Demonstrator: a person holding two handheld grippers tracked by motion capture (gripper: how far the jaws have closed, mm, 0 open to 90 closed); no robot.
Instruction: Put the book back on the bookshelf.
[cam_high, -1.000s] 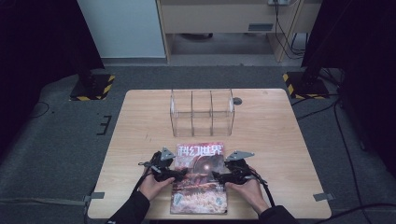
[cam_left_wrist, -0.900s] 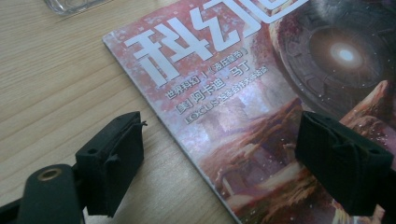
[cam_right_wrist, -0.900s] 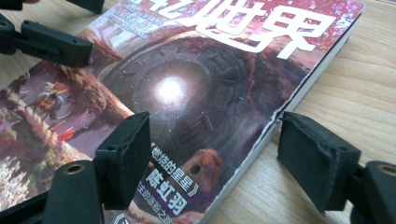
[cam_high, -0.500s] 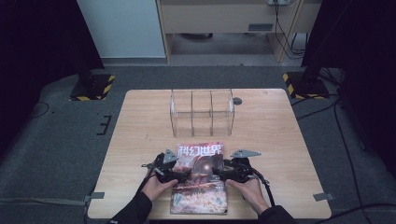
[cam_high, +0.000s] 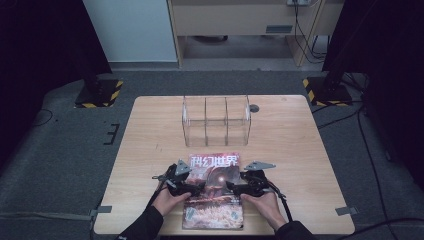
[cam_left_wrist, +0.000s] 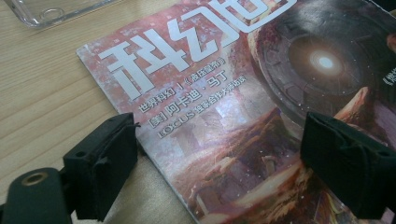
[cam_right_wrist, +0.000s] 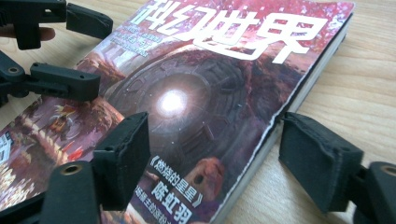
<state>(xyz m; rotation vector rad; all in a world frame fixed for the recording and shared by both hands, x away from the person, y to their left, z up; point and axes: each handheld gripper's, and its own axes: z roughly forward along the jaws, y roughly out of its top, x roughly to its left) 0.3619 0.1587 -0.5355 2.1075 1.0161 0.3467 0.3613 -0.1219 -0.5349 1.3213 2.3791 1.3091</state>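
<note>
magazine: lying flat, lower middle of the high view (cam_high: 214, 187), cover up, near the table's (cam_high: 310, 150) front edge
rack: clear plastic one with dividers (cam_high: 216, 120), upper middle of the table, well apart from the magazine
left gripper: (cam_high: 196, 187) at the magazine's left edge, jaws spread wide; in its own view one pad sits on the bare wood just beside the edge and the other hangs over the cover, nothing pinched
right gripper: (cam_high: 232, 187) same deal on the right edge, jaws spread, one pad outside the page block, one over the cover
step: looks like lining up for a two-sided grab, no grip yet imo
next: I'd guess each outer pad has to get under or snug against its edge before closing, otherwise only the cover lifts and flops
</note>
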